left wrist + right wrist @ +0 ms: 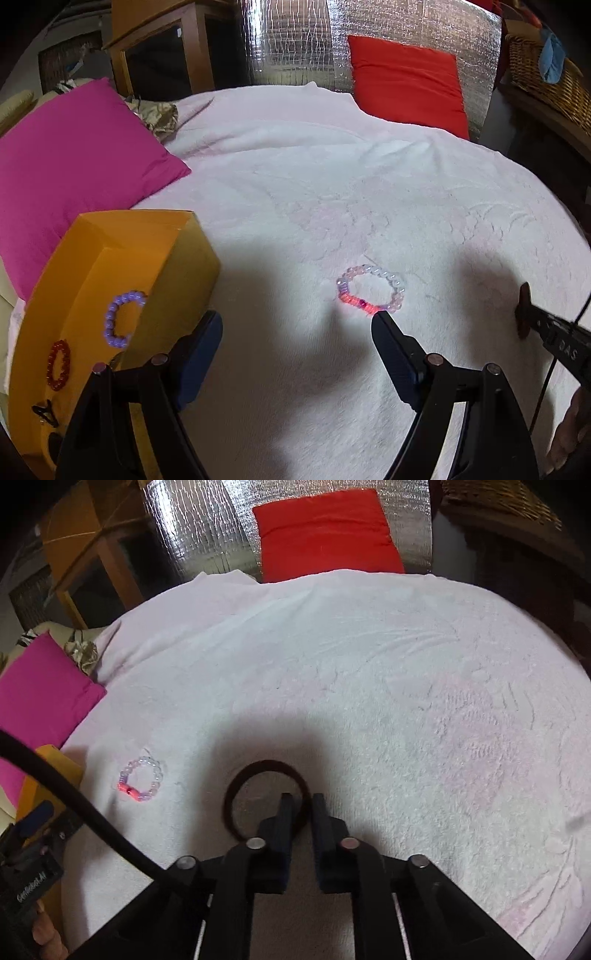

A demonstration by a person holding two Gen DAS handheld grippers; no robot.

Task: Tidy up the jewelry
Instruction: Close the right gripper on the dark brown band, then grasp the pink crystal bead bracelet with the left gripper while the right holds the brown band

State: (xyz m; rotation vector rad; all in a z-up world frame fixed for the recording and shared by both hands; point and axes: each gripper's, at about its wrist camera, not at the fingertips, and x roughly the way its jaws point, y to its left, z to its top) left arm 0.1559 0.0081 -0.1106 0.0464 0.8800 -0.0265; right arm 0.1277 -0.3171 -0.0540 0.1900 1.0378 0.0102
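Note:
A pale bead bracelet (pixel 371 291) with a red section lies on the white towel, just beyond my open left gripper (pixel 295 325); it also shows in the right wrist view (pixel 142 779). An orange box (pixel 92 295) at the left holds a purple bead bracelet (pixel 120 319), a red bead bracelet (pixel 58 365) and a dark hair clip (pixel 46 411). My right gripper (pixel 302 799) is shut on a dark brown ring-shaped hair tie (pixel 266 766), pinching its near right side over the towel. The right gripper with the tie shows at the right edge of the left view (pixel 524 312).
A magenta cushion (pixel 74 155) lies behind the box and a red cushion (pixel 406 81) at the far edge of the towel (pixel 332 184). A wooden cabinet (pixel 162 48), silver foil sheet (pixel 295 40) and wicker basket (pixel 546 77) stand beyond.

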